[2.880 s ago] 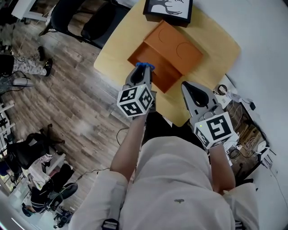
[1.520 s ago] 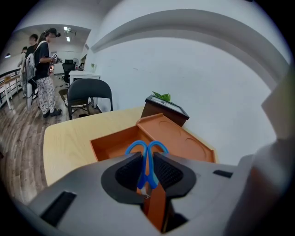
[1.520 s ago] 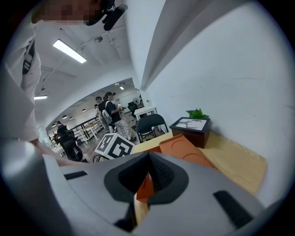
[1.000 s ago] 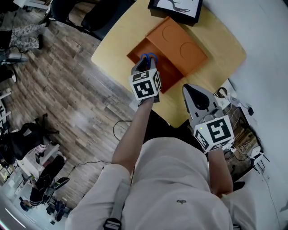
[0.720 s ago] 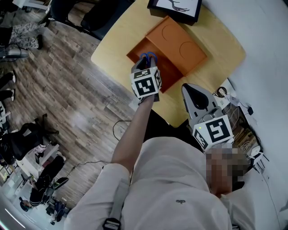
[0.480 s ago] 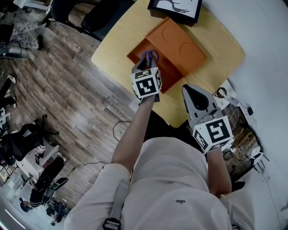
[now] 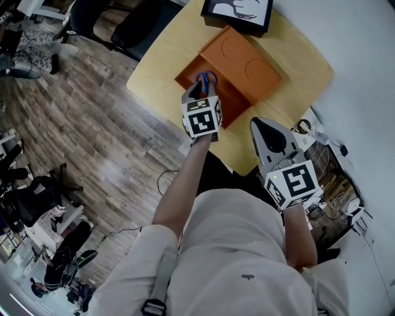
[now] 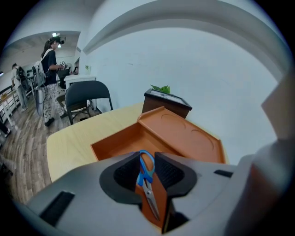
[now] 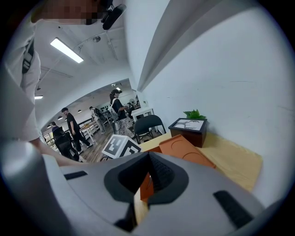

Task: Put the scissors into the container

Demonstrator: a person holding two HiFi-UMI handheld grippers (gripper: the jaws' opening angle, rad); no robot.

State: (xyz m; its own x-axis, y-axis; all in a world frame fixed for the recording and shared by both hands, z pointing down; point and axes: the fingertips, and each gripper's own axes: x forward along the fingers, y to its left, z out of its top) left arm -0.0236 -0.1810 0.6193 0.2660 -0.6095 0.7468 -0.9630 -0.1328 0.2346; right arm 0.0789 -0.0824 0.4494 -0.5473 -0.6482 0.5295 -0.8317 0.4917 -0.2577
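Note:
Scissors with blue handles stand between the jaws of my left gripper, which is shut on them. In the left gripper view the scissors point handles-forward, blades toward the camera, with the left gripper just above the near side of the open orange container. The container lies on the round wooden table, and its lid, with two round dents, is joined at the far side. My right gripper hangs shut and empty near the table's front edge, right of the container.
A dark box with a picture top and a small plant stands behind the container. Black chairs sit at the table's far left. Cables and plugs lie on the floor at the right. A white wall is close behind the table.
My left gripper has risen and moved forward with the scissors, from the container's near edge to over its open part. The right gripper has stayed put.

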